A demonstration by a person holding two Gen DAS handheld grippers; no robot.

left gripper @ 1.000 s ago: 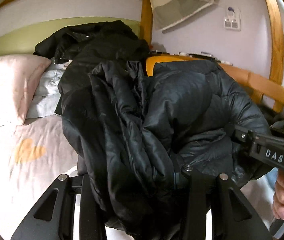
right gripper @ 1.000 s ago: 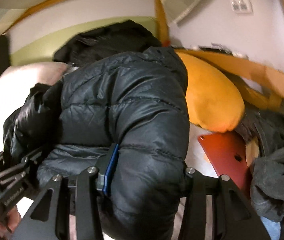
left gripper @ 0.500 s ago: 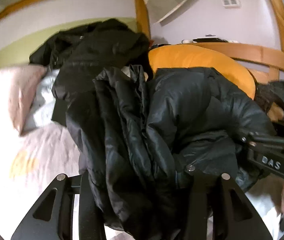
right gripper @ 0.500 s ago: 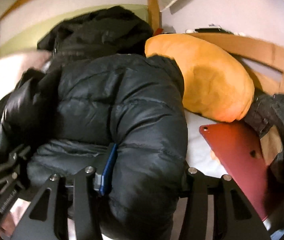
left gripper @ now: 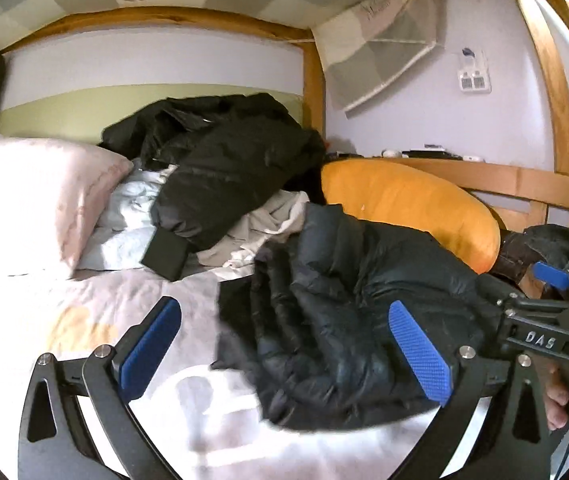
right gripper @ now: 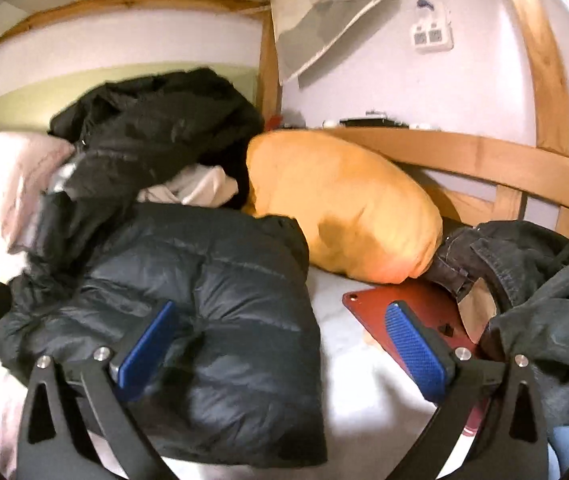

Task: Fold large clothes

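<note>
**Letting go of the folded jacket**

Releasing the black puffer jacket (left gripper: 348,320) onto the bed (left gripper: 84,312), beside the orange pillow (left gripper: 404,204). Left claw (left gripper: 284,354) and right claw (right gripper: 284,354) just spread wide, pinching nothing, jacket lying loose between. Best pulled back level, without snagging the bundle. No containers seen.

The bare sheet (left gripper: 96,312) left of the black puffer jacket (left gripper: 348,320) is free to pass. On the right, the orange pillow (right gripper: 344,208), red tablet (right gripper: 412,312) and dark clothes (right gripper: 544,304) block the way.
</note>
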